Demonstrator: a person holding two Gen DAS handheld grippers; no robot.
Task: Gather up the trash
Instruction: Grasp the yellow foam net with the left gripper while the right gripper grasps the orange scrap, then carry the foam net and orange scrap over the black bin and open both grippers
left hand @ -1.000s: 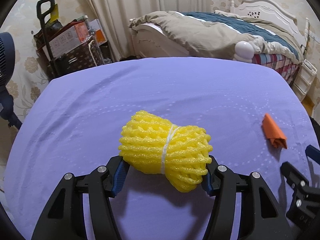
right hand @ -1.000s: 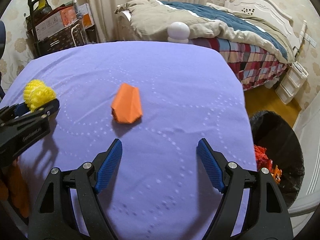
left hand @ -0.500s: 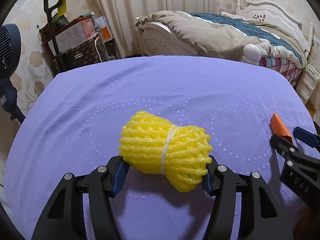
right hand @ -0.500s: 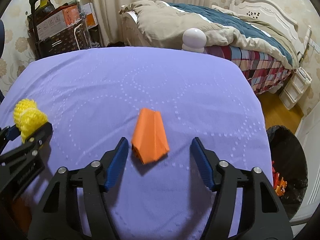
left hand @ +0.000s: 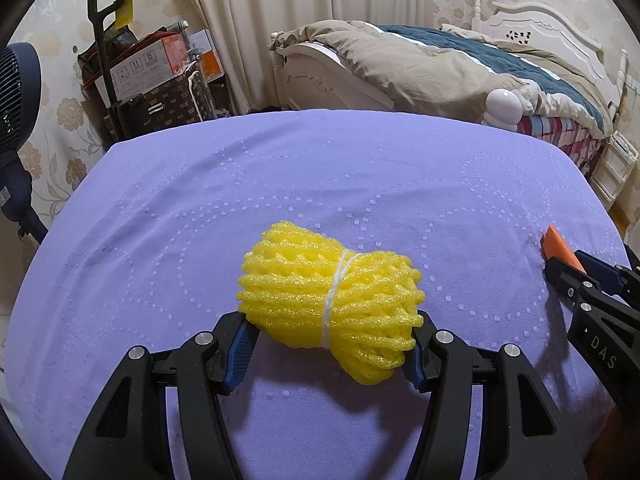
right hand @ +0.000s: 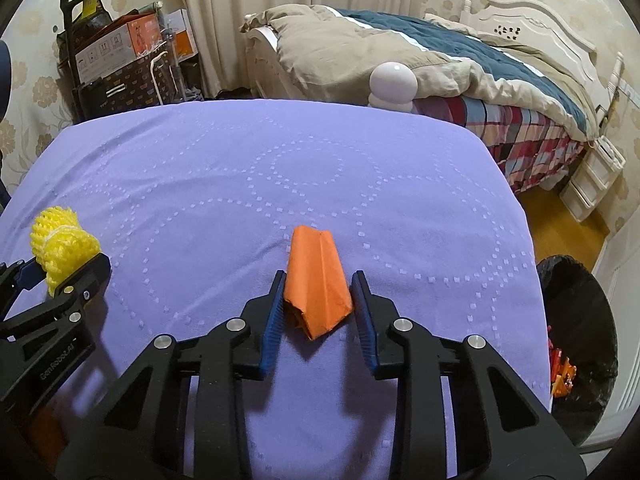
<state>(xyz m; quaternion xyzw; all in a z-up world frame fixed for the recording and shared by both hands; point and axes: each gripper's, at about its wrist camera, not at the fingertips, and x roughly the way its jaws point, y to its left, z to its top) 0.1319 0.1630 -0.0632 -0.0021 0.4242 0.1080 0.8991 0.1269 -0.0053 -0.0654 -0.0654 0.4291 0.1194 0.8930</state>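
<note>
Right claw (right hand: 318, 312) has advanced and narrowed until its pads clamp the orange folded paper (right hand: 318, 292) on the table (right hand: 320, 184), left claw (left hand: 330, 346) still clamped on the yellow foam net (left hand: 330, 300), so both pieces look ready for the bin (right hand: 576, 336) at the right

Between the left jaws sits a bright yellow foam-net bundle (left hand: 330, 304), spongy, open-meshed and faintly glittering, cinched by a thin white string (left hand: 335, 292). Between the right jaws lies a folded orange paper wedge (right hand: 318, 292), matt and sharply creased. Beneath both, the bench wears a soft matt lilac cloth (right hand: 280, 168) with raised dotted rings; the jaws themselves are matt black plastic with ribbed blue pads (right hand: 273, 320).
</note>
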